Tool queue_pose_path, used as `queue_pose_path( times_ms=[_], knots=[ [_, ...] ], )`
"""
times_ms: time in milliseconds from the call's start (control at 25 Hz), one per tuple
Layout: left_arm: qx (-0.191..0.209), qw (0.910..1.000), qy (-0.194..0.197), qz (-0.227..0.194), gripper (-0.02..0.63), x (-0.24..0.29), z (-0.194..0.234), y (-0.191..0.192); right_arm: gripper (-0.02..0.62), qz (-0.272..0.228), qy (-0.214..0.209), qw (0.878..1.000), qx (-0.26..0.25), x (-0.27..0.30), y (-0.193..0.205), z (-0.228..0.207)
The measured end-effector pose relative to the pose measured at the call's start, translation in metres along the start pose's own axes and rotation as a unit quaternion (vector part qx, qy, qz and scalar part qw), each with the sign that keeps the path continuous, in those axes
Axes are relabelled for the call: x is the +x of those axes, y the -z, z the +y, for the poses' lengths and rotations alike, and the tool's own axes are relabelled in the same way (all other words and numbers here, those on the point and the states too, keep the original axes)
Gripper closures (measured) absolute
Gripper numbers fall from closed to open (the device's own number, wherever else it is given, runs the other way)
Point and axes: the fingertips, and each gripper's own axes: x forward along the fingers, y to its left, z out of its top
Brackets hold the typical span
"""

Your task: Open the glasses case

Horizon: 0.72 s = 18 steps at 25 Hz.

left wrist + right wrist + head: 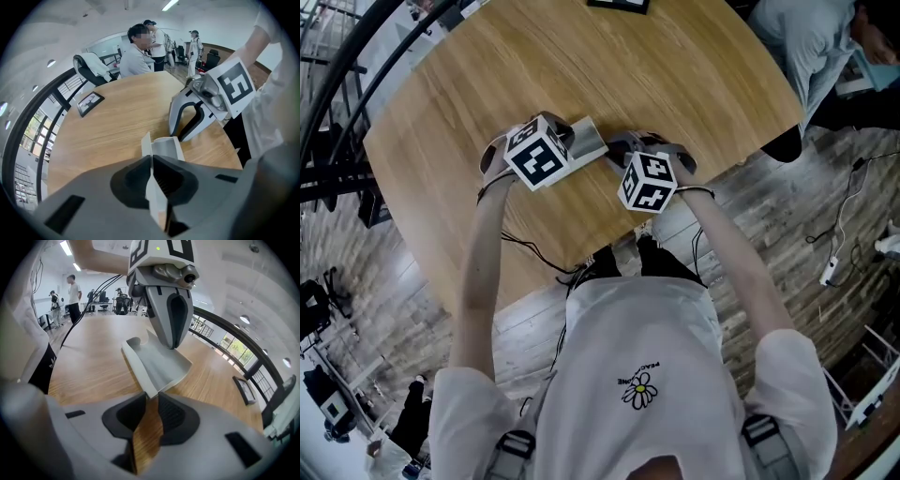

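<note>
The grey glasses case (pixel 589 141) lies opened near the middle of the wooden worktop (pixel 609 66). The left hand-held gripper (pixel 151 159), at the case's 9 o'clock in the head view, is clamped on its thin flap (pixel 146 144). The right hand-held gripper (pixel 151 397), at 4 o'clock, has its jaws partly apart, with the case's corner at their tips.

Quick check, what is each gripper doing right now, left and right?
Left gripper: closed on the lid flap of the glasses case.
Right gripper: jaws partly apart, the case's corner at their tips; grip cannot be told.
</note>
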Motion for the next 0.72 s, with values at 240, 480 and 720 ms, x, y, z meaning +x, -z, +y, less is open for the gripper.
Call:
queue_pose_path(
  times_ms=[240, 480, 720],
  knots=[
    [-0.017, 0.9998, -0.010, -0.008, 0.580, 0.001, 0.012, 0.003, 0.505, 0.004, 0.006, 1.000, -0.001, 0.000, 0.000, 0.001],
    [-0.007, 0.9991, -0.039, -0.012, 0.572, 0.003, 0.013, 0.002, 0.505, 0.002, 0.015, 1.000, -0.005, -0.001, 0.004, 0.001],
    [-0.030, 0.9942, -0.056, -0.086, 0.528, -0.031, 0.020, -0.029, 0.480, -0.027, 0.063, 0.998, 0.011, -0.036, -0.010, -0.030]
  ],
)
